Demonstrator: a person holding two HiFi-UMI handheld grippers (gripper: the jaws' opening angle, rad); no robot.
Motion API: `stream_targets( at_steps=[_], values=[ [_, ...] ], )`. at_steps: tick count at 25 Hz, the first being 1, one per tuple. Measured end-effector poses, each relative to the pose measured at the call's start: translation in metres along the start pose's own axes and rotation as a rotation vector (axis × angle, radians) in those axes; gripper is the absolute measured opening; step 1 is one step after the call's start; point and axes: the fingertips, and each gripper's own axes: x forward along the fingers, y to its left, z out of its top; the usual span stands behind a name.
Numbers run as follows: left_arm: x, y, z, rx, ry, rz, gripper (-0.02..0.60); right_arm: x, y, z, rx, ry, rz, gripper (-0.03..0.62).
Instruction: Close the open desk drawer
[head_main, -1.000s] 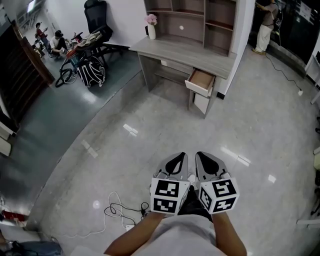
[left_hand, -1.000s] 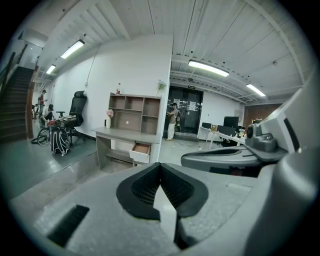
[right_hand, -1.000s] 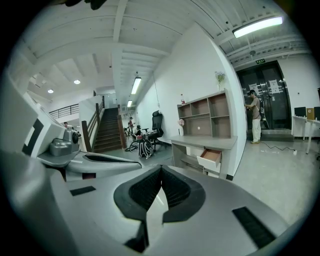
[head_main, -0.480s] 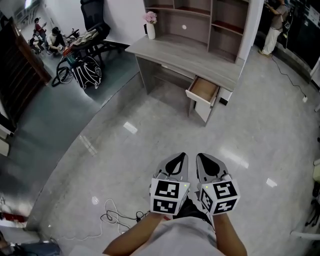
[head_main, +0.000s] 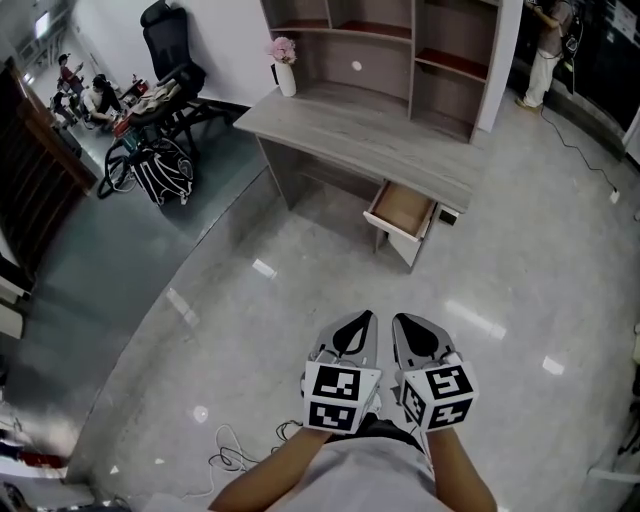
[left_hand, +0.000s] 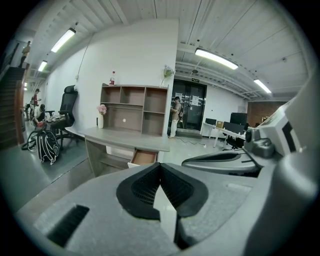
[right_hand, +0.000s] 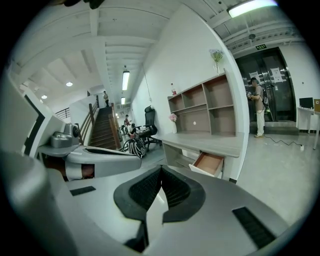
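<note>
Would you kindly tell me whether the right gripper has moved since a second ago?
Yes: in the head view, the right gripper has come nearer the open drawer, with less floor between them.

I'm seeing bright, even light on all three feeds, from ceiling tube lights (left_hand: 216, 58). Glossy floor (head_main: 250, 330) throws small white glare spots in head view. Shadows soft, darkest under the counter (head_main: 360, 140). Both gripper views: heavy fisheye bend, black vignette round the edges. Head view sharp at centre, stretched toward the corners, far detail small
</note>
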Motion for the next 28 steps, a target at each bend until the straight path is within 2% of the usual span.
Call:
stream_targets(
  at_steps=[10,22,28],
  values=[
    [0.047,0.036,0.022,0.009,0.001,-0.052,0.002,0.05,-0.022,0.017,0.051,-0.011,-0.045,0.0],
    [0.152,0.099,0.055,0.075,0.04,-0.233,0.002,0.155,-0.066,0.031,0.159,-0.005,-0.206,0.0],
    [0.193,0.124,0.065,0.091,0.076,-0.318,0.002,0.198,-0.092,0.031,0.28,-0.017,-0.289,0.0]
  ],
)
